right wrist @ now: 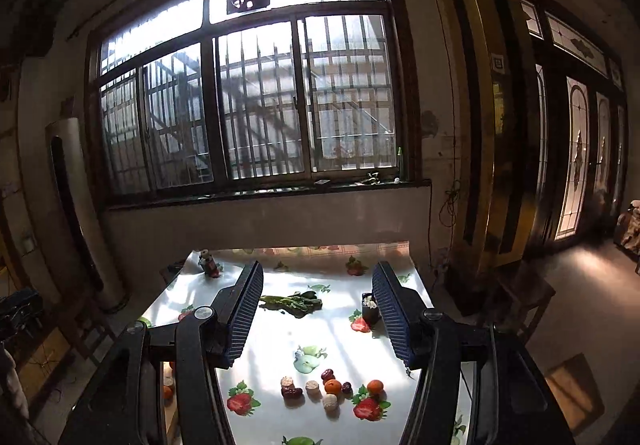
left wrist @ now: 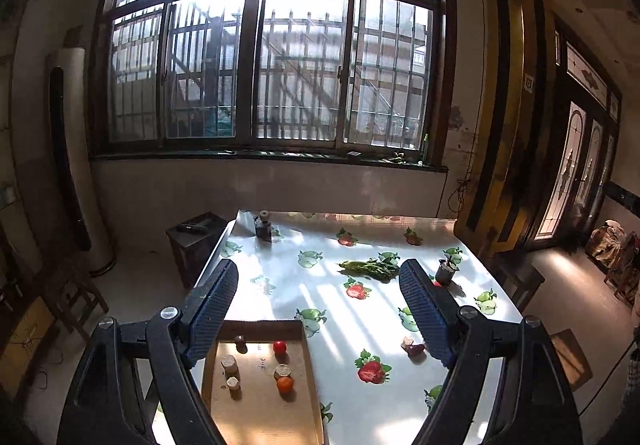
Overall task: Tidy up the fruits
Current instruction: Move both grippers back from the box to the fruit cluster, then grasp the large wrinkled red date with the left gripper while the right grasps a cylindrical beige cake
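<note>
Left gripper (left wrist: pixel 320 309) fingers wide and empty above cardboard tray (left wrist: pixel 308 357), right gripper (right wrist: pixel 318 317) fingers apart, empty, fruits (right wrist: pixel 332 387) loose on tabletop (right wrist: pixel 272 329) below.

An older home's living or dining room: a wide barred window (left wrist: pixel 276 69) on the far wall, stained-glass doors (left wrist: pixel 576 173) right, a fruit-print cloth over the worktop (left wrist: pixel 360 325).

Both wrist views face the window (left wrist: pixel 272 57) — sharing the table (right wrist: pixel 272 341)
</note>
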`<action>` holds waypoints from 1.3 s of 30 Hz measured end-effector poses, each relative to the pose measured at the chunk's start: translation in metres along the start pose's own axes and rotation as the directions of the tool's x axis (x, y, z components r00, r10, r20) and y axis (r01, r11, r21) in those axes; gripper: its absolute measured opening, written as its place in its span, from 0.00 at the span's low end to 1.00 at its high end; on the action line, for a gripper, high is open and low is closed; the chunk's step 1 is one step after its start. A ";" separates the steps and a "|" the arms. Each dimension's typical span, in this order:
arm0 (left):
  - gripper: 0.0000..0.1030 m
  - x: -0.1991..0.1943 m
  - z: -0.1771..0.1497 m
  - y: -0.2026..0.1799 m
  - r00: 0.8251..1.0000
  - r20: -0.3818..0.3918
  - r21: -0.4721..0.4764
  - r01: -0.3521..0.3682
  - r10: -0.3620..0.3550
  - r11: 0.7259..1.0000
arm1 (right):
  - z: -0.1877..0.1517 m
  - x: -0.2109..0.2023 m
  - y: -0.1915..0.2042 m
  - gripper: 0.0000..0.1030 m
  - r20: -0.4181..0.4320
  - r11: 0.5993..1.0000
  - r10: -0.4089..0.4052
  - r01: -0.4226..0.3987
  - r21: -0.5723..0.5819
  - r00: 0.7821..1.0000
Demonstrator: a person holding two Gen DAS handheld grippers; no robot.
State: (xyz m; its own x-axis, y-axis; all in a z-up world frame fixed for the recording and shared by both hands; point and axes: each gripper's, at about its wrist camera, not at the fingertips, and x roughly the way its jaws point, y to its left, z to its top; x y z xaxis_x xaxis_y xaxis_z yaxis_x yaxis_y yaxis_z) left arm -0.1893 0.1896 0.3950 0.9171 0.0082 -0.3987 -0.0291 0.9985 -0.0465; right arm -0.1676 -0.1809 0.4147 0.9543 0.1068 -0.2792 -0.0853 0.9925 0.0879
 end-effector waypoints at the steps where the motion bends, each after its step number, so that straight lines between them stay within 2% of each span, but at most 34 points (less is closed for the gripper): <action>1: 0.83 0.005 0.010 -0.005 1.000 -0.003 0.016 -0.020 0.020 1.000 | 0.013 -0.003 -0.003 0.66 0.013 1.000 -0.026 0.026 -0.002 1.000; 3: 0.85 0.021 0.021 -0.013 0.999 -0.022 0.025 -0.035 0.035 0.999 | 0.028 -0.003 -0.008 0.68 0.018 0.997 -0.071 0.071 -0.011 0.997; 6: 0.92 0.063 0.017 -0.031 0.996 -0.092 0.022 0.025 -0.023 0.999 | 0.014 0.022 -0.012 0.69 -0.033 0.999 -0.053 0.053 -0.011 0.998; 9: 0.92 0.121 -0.012 -0.059 0.976 -0.193 0.012 0.107 -0.102 0.994 | -0.036 0.070 -0.023 0.69 -0.159 1.000 -0.008 0.009 0.009 0.987; 12: 0.92 0.181 -0.056 -0.090 0.943 -0.283 0.012 0.183 -0.172 0.983 | -0.110 0.130 -0.031 0.69 -0.303 0.999 0.030 -0.018 0.043 0.952; 14: 0.92 0.219 -0.091 -0.109 0.909 -0.351 -0.016 0.233 -0.224 0.972 | -0.163 0.166 -0.035 0.63 -0.389 0.996 0.073 -0.049 0.072 0.918; 15: 0.89 0.237 -0.109 -0.117 0.886 -0.386 -0.037 0.261 -0.255 0.965 | -0.190 0.183 -0.037 0.54 -0.431 0.994 0.089 -0.055 0.090 0.898; 16: 0.76 0.255 -0.126 -0.124 0.861 -0.423 -0.058 0.285 -0.282 0.957 | -0.215 0.197 -0.038 0.49 -0.462 0.992 0.104 -0.062 0.106 0.880; 17: 0.68 0.272 -0.142 -0.131 0.834 -0.461 -0.073 0.303 -0.301 0.950 | -0.234 0.209 -0.038 0.49 -0.485 0.991 0.115 -0.065 0.119 0.867; 18: 0.53 0.288 -0.158 -0.139 0.805 -0.505 -0.085 0.313 -0.312 0.946 | -0.257 0.223 -0.039 0.48 -0.507 0.990 0.116 -0.061 0.125 0.854; 19: 0.47 0.301 -0.171 -0.144 0.781 -0.540 -0.095 0.314 -0.314 0.945 | -0.274 0.234 -0.038 0.47 -0.525 0.991 0.114 -0.057 0.124 0.843; 20: 0.47 0.313 -0.185 -0.148 0.761 -0.567 -0.107 0.311 -0.315 0.944 | -0.287 0.242 -0.038 0.47 -0.539 0.990 0.115 -0.055 0.126 0.835; 22: 0.47 0.330 -0.205 -0.157 0.741 -0.594 -0.124 0.300 -0.313 0.946 | -0.307 0.256 -0.037 0.47 -0.554 0.990 0.119 -0.057 0.128 0.824; 26: 0.47 0.351 -0.224 -0.172 0.716 -0.619 -0.150 0.296 -0.323 0.943 | -0.325 0.271 -0.032 0.47 -0.564 0.988 0.138 -0.075 0.134 0.814; 31: 0.47 0.372 -0.245 -0.199 0.692 -0.655 -0.116 0.305 -0.304 0.945 | -0.336 0.283 -0.026 0.45 -0.564 0.982 0.179 -0.109 0.155 0.806; 32: 0.47 0.375 -0.248 -0.203 0.692 -0.657 -0.110 0.302 -0.297 0.947 | -0.336 0.283 -0.025 0.42 -0.565 0.981 0.185 -0.114 0.158 0.804; 33: 0.47 0.377 -0.250 -0.206 0.696 -0.657 -0.102 0.298 -0.289 0.949 | -0.336 0.282 -0.025 0.32 -0.566 0.981 0.185 -0.115 0.158 0.803; 34: 0.47 0.379 -0.252 -0.210 0.700 -0.657 -0.090 0.295 -0.280 0.951 | -0.336 0.281 -0.025 0.28 -0.563 0.980 0.191 -0.120 0.161 0.804; 36: 0.42 0.380 -0.257 -0.214 0.705 -0.661 -0.059 0.292 -0.257 0.955 | -0.337 0.278 -0.025 0.27 -0.561 0.979 0.195 -0.124 0.163 0.805; 37: 0.42 0.377 -0.258 -0.214 0.716 -0.650 -0.046 0.298 -0.255 0.954 | -0.337 0.276 -0.024 0.27 -0.560 0.979 0.194 -0.125 0.159 0.805; 39: 0.42 0.371 -0.259 -0.211 0.720 -0.650 -0.025 0.300 -0.244 0.954 | -0.338 0.273 -0.024 0.27 -0.561 0.978 0.201 -0.133 0.160 0.803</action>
State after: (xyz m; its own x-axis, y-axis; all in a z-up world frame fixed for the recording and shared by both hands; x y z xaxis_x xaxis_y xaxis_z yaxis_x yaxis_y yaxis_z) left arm 0.0538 -0.0322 0.0194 0.4086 -0.2726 -0.8711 0.2377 0.9532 -0.1868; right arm -0.0017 -0.1552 0.0135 0.5884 0.3189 -0.7431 -0.1647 0.9469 0.2760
